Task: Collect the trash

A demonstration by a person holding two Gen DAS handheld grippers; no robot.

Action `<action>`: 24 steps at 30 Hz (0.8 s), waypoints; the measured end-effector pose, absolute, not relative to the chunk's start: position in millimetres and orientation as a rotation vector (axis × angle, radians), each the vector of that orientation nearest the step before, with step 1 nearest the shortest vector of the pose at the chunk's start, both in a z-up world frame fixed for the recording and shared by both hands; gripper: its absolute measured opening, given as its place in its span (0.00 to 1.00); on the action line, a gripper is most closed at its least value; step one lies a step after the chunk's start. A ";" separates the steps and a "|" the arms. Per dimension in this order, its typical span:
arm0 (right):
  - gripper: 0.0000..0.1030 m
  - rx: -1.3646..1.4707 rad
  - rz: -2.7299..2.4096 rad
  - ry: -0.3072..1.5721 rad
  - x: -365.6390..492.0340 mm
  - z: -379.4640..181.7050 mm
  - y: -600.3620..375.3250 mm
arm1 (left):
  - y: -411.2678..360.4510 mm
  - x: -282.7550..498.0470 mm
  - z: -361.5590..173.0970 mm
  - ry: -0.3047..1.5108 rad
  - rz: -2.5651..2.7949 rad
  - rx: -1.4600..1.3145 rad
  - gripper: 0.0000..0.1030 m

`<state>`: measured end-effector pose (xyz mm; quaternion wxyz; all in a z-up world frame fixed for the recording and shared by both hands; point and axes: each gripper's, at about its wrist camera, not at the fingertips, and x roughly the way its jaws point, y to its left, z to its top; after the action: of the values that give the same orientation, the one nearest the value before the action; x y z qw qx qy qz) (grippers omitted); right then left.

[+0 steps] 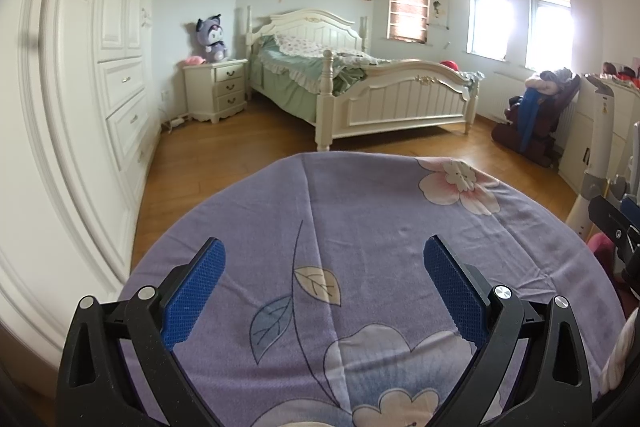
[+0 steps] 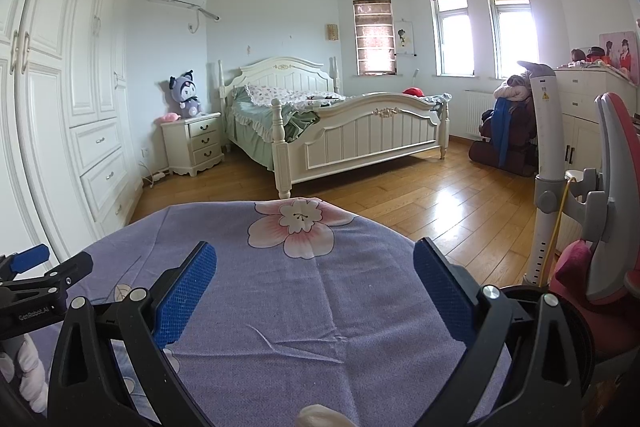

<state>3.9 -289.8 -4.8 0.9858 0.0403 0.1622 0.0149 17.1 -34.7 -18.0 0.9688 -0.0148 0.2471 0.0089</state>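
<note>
Pale, crumpled trash peeks in at the counter's near edge, just beneath the right hand-held gripper, nearer it than the left hand-held gripper; both gape wide, empty.

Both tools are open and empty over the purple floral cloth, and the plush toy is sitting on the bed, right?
Not quite. The plush toy sits on the nightstand beside the bed, not on the bed; the right wrist view shows it clearly. The rest holds: the left tool and right tool are both open and empty over the purple floral cloth.
</note>
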 end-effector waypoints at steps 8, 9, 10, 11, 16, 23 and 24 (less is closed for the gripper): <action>0.95 0.082 0.030 0.325 3.3 -4.4 -290.0 | -34.4 16.6 -17.3 0.497 0.019 -0.029 0.95; 0.95 0.081 0.030 0.325 3.4 -4.3 -290.1 | -33.9 16.4 -17.3 0.496 0.020 -0.029 0.95; 0.95 0.081 0.030 0.325 3.5 -4.3 -290.3 | -33.9 16.7 -17.4 0.496 0.020 -0.030 0.95; 0.95 0.081 0.030 0.325 3.4 -4.3 -290.3 | -33.9 16.8 -17.5 0.498 0.019 -0.030 0.95; 0.95 0.081 0.030 0.329 3.8 -4.9 -290.6 | -33.8 16.7 -17.5 0.497 0.019 -0.031 0.95; 0.95 0.078 0.027 0.329 2.6 -5.4 -289.7 | -33.9 15.7 -17.0 0.496 0.017 -0.031 0.95; 0.95 0.077 0.026 0.329 1.7 -5.3 -289.1 | -34.0 15.9 -17.0 0.497 0.018 -0.031 0.95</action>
<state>1.7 -289.1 -5.3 0.9857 0.0383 0.1638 0.0129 15.9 -34.0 -17.0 0.9692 -0.0155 0.2457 0.0087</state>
